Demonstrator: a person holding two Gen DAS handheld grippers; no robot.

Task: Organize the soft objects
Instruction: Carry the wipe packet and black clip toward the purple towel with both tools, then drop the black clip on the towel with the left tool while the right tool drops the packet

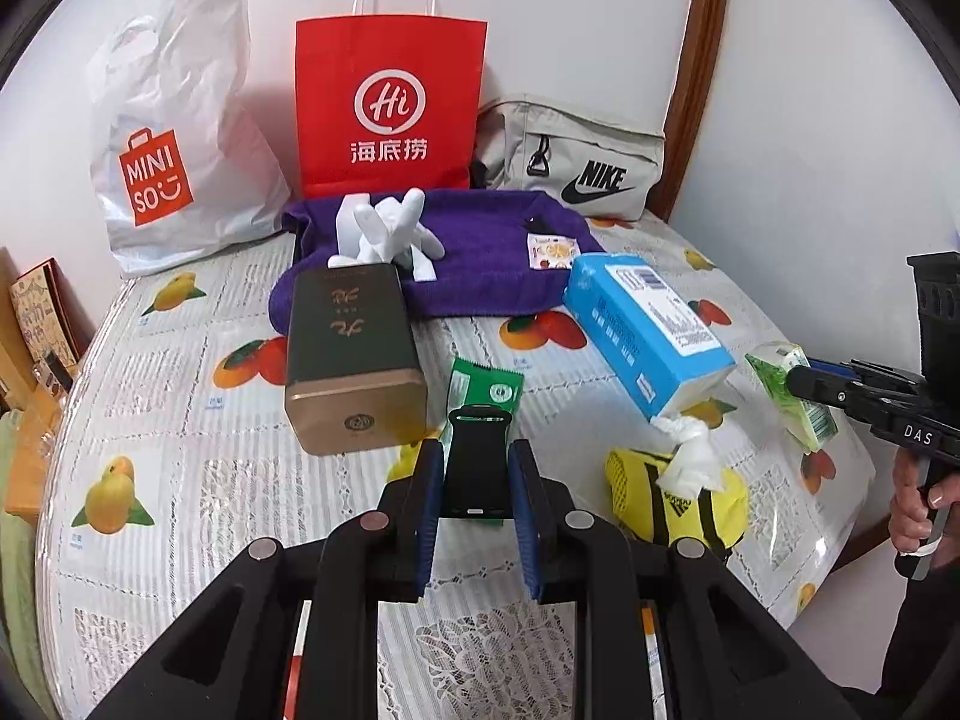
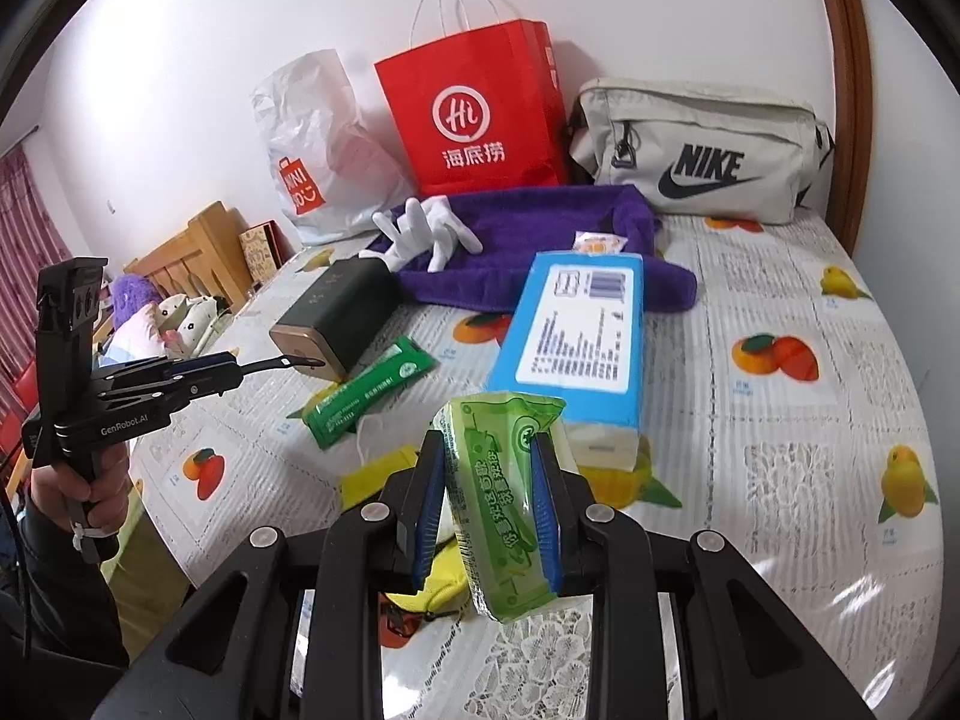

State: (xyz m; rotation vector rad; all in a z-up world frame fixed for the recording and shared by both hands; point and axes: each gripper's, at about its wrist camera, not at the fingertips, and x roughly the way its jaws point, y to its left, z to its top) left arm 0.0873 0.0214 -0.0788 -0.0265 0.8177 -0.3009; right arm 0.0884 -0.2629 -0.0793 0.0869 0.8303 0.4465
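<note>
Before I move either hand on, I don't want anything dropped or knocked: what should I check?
1. Right gripper clamped on the green pack: ok.
2. Left gripper clamped on the black item: ok, though I cannot tell what the item is.
3. Green pack apart from the blue box: ok, the left wrist view shows a gap.
4. Black item clear of the dark box: cannot tell, they overlap in the right wrist view.
5. Red bag mouth open to receive things: cannot tell, its top opening is not visible.
</note>
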